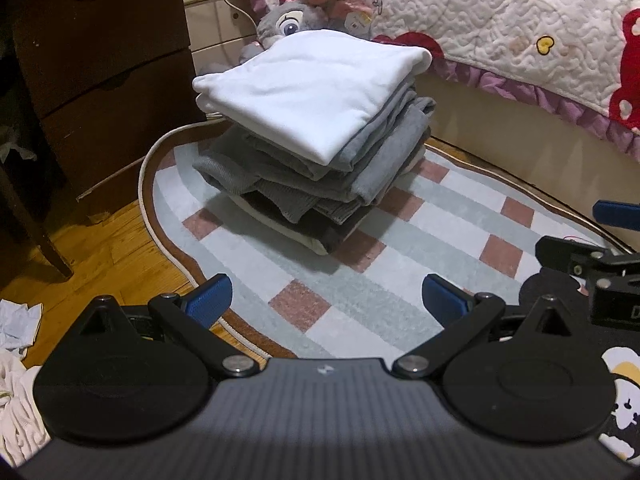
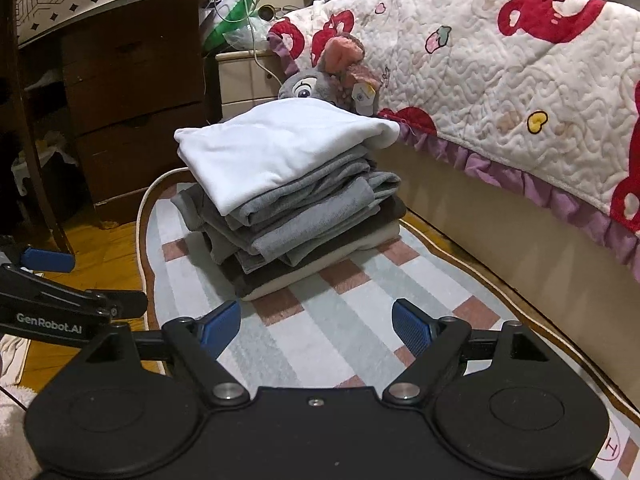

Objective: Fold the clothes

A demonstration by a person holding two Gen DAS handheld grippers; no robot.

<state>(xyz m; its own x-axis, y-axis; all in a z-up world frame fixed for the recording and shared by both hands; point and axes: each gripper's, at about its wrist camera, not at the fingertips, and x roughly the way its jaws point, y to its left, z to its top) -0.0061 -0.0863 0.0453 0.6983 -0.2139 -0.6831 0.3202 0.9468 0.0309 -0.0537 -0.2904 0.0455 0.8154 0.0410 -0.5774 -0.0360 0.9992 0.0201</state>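
A stack of folded clothes [image 1: 316,160] [image 2: 296,208] stands on a checked rug [image 1: 360,280] [image 2: 328,340], with a folded white garment [image 1: 308,88] [image 2: 276,152] on top and grey and brown pieces beneath. My left gripper [image 1: 326,300] hovers over the rug in front of the stack, open, nothing between its blue pads. My right gripper [image 2: 318,326] sits likewise short of the stack, open and empty. Each gripper shows at the edge of the other's view: the right gripper [image 1: 592,248], the left gripper [image 2: 60,280].
A bed with a red-and-white quilt [image 1: 520,32] [image 2: 520,80] runs along the right. A grey plush toy [image 1: 304,16] [image 2: 320,80] sits behind the stack. A dark wooden dresser [image 1: 104,60] [image 2: 132,92] stands at left. Loose pale cloth [image 1: 16,380] lies on the wooden floor [image 1: 100,256].
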